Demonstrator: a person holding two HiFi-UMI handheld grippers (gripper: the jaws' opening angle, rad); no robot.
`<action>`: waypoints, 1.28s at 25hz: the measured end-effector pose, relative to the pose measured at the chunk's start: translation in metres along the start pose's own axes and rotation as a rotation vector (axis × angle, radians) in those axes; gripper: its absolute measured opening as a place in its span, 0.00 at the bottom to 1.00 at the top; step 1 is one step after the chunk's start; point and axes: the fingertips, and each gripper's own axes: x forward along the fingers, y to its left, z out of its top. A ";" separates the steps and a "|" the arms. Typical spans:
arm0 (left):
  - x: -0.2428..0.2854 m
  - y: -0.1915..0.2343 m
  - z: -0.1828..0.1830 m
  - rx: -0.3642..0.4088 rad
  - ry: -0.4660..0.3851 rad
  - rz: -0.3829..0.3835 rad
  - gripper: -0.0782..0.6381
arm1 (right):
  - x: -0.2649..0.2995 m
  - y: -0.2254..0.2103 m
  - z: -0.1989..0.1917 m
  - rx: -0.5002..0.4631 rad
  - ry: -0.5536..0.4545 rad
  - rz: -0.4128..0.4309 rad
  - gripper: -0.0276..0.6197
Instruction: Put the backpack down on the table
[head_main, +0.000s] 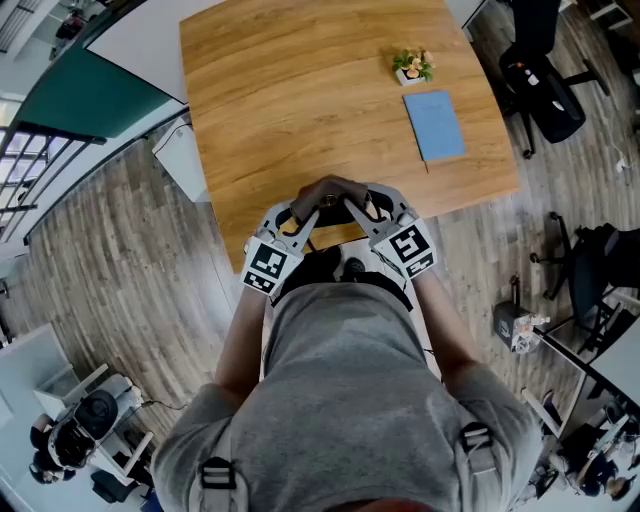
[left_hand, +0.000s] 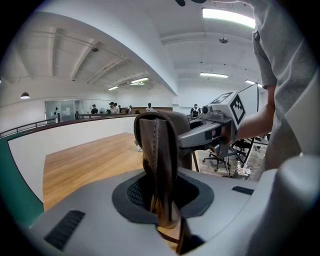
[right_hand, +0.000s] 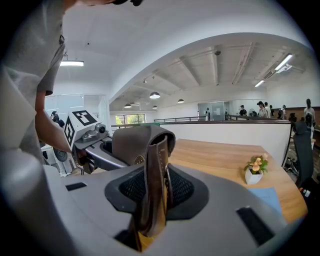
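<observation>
A brown leather backpack (head_main: 335, 192) hangs between both grippers at the near edge of the wooden table (head_main: 300, 90), its body mostly hidden below them. My left gripper (head_main: 300, 216) is shut on a brown leather strap (left_hand: 157, 160) of the backpack. My right gripper (head_main: 366, 212) is shut on the other strap (right_hand: 155, 175). The two grippers sit side by side, close together. In the left gripper view the right gripper (left_hand: 210, 131) shows just behind the backpack's top (left_hand: 175, 125). In the right gripper view the left gripper (right_hand: 92, 137) shows beside the backpack's top (right_hand: 135, 142).
On the table's far right stand a small potted plant (head_main: 412, 66) and a blue notebook (head_main: 434, 125). Black office chairs (head_main: 540, 85) stand right of the table. A white cabinet (head_main: 182, 160) sits at its left edge. Wood floor surrounds it.
</observation>
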 end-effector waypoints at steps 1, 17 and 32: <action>0.003 0.003 -0.001 -0.001 0.003 -0.004 0.22 | 0.003 -0.003 -0.001 -0.002 0.004 -0.004 0.19; 0.032 0.041 -0.012 0.007 0.044 -0.069 0.22 | 0.042 -0.030 -0.007 0.017 0.060 -0.041 0.19; 0.062 0.075 -0.031 0.018 0.087 -0.107 0.22 | 0.076 -0.055 -0.025 0.032 0.105 -0.061 0.19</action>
